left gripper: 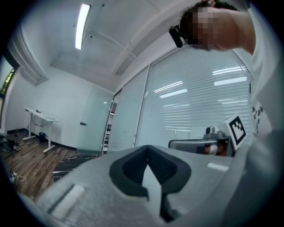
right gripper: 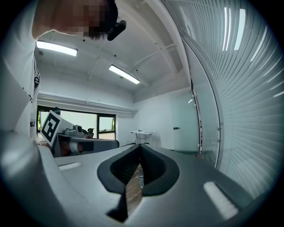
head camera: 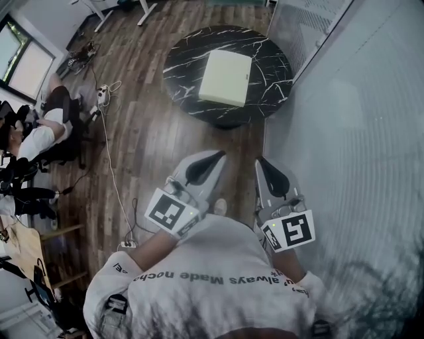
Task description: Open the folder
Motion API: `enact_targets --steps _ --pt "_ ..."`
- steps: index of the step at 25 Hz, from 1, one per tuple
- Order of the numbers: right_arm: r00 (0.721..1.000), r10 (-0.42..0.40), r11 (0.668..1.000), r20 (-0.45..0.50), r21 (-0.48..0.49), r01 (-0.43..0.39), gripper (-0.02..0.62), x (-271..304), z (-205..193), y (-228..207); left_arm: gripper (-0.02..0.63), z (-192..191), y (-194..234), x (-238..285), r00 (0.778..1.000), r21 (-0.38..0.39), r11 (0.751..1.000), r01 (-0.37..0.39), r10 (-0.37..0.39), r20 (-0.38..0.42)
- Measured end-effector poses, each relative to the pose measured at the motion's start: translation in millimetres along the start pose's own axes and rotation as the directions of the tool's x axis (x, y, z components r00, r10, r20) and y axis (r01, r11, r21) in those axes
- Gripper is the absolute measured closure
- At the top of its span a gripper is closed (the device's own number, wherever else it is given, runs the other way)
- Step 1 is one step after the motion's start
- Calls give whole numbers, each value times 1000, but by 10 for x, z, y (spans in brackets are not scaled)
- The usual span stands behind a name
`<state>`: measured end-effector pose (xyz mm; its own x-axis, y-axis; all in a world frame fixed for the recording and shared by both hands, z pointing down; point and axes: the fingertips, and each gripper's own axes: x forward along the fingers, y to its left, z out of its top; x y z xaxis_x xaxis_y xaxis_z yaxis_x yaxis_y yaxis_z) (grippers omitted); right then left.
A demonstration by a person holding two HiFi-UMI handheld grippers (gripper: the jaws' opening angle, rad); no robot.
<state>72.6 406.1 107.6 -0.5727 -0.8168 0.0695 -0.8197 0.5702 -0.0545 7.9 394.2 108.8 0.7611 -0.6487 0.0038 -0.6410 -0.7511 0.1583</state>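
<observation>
A pale cream folder (head camera: 226, 77) lies closed and flat on a round black marble table (head camera: 185, 53) ahead of me. Both grippers are held close to my body, well short of the table, and point toward it. My left gripper (head camera: 220, 153) has its jaws together with nothing between them, as the left gripper view (left gripper: 147, 147) confirms. The right gripper (head camera: 260, 160) is likewise shut and empty (right gripper: 141, 146). The table's edge (left gripper: 71, 165) shows low in the left gripper view; the folder is hidden there.
A glass wall with blinds (head camera: 344, 99) runs close along the right. A person sits on a chair (head camera: 46, 132) at the left, with cables and a power strip (head camera: 103, 96) on the wooden floor. White desk legs (head camera: 142, 10) stand beyond the table.
</observation>
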Motion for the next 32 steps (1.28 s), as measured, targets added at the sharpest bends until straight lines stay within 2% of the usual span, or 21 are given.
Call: enact_targets --steps 8,14,21,32 --pt "1000 3 1000 -2 8 -3 594 321 -22 -222 603 -9 314 257 1000 -5 1000 -8 8 -1" --pt "1000 -3 1000 -20 6 3 594 763 -69 -407 603 0 748 500 1000 -10 1000 -2 2 3" --pt "999 -10 1000 -52 4 10 594 1558 -86 -724 603 41 1500 881 1000 -27 1000 5 -5 2" --pt "996 -32 999 -80 -9 31 594 2973 117 -1232 603 311 2847 1541 999 -30 999 35 -35 9"
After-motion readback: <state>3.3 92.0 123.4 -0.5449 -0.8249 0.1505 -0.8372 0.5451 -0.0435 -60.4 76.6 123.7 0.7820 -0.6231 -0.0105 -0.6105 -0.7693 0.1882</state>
